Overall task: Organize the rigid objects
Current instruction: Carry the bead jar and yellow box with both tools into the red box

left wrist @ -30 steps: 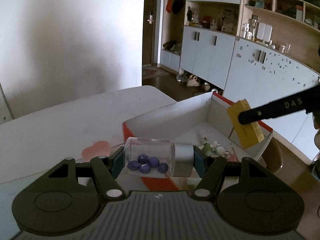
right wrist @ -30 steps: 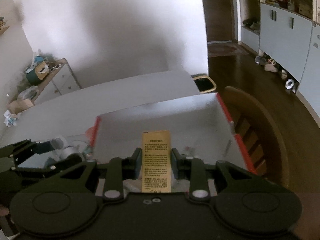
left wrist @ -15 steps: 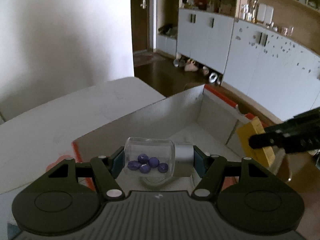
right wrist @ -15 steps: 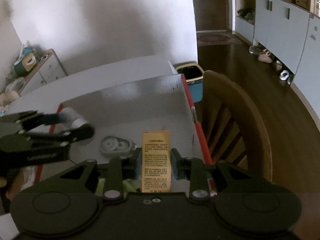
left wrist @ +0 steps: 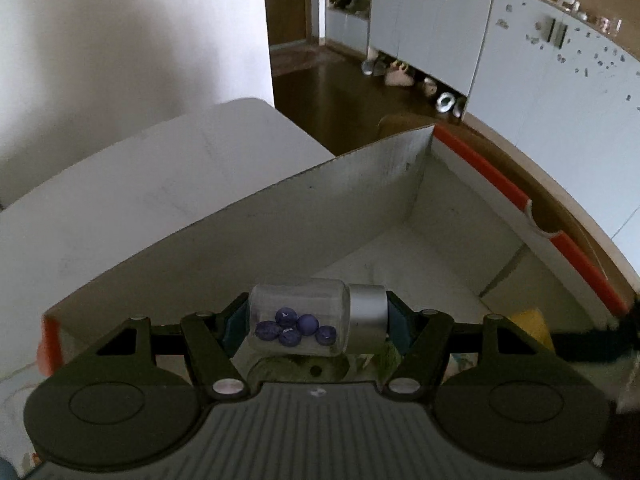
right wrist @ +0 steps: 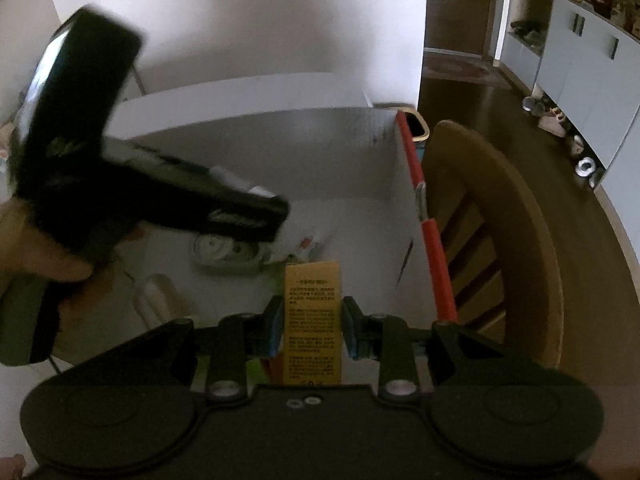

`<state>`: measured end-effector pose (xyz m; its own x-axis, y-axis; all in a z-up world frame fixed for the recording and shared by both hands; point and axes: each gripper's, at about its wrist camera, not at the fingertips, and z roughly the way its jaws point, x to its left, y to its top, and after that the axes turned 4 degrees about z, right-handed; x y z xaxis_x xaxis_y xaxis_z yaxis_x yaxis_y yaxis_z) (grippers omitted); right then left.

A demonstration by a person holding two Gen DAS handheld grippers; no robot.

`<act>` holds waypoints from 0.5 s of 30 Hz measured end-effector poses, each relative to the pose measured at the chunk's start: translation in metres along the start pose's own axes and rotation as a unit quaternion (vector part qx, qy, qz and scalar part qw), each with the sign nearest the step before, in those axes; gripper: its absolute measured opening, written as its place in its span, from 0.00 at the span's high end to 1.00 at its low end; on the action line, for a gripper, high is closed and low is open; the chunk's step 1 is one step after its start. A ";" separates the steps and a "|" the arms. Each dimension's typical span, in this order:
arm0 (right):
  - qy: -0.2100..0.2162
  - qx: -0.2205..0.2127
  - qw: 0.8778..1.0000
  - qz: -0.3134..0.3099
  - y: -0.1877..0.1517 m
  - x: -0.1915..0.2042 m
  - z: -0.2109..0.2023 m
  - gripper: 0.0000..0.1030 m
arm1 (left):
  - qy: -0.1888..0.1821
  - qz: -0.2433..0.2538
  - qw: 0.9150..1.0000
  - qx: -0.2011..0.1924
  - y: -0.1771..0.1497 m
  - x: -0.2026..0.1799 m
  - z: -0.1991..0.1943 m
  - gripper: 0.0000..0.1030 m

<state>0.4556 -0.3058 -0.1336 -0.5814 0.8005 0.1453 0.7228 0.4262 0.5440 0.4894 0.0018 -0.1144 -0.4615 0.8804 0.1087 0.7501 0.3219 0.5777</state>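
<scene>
My left gripper (left wrist: 312,316) is shut on a clear glass jar (left wrist: 300,314) with a silver cap and several blue beads inside; the jar lies sideways between the pads, over the open cardboard box (left wrist: 280,216) with orange edges. My right gripper (right wrist: 312,326) is shut on a small yellow carton (right wrist: 313,312) with printed text, held upright above the same box (right wrist: 320,152) near its right wall. The left gripper (right wrist: 224,200) shows blurred in the right wrist view, reaching in from the left over the box. The yellow carton (left wrist: 532,326) is partly seen in the left wrist view, low on the right.
Inside the box lie a round white item (right wrist: 224,252), a pale cylinder (right wrist: 156,300) and small bits. A wooden chair (right wrist: 492,216) stands right beside the box's orange edge. The white table (left wrist: 140,184) stretches behind the box. White cabinets (left wrist: 520,60) line the far wall.
The left gripper has swung right and down with the jar, from the box's outer edge to over its inside. The right gripper has sunk lower into the box with the carton.
</scene>
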 end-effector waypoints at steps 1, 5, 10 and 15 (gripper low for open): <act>-0.001 0.001 1.000 0.000 0.000 0.000 0.001 0.72 | -0.001 -0.004 1.000 0.005 0.002 -0.001 0.004 0.33; 0.002 0.005 1.000 0.006 0.001 -0.004 0.003 0.72 | 0.005 -0.004 1.000 0.027 0.007 -0.006 0.018 0.34; 0.003 0.008 1.000 0.013 0.002 -0.016 0.004 0.72 | 0.009 -0.014 0.998 0.054 0.008 -0.004 0.032 0.33; 0.000 0.010 1.000 0.011 0.002 -0.017 0.005 0.72 | 0.014 -0.020 0.997 0.068 0.006 -0.001 0.038 0.34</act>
<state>0.4683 -0.3163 -0.1393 -0.5654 0.8098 0.1566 0.7429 0.4175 0.5233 0.5123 0.0165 -0.1421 -0.5037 0.8567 0.1111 0.7873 0.4023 0.4672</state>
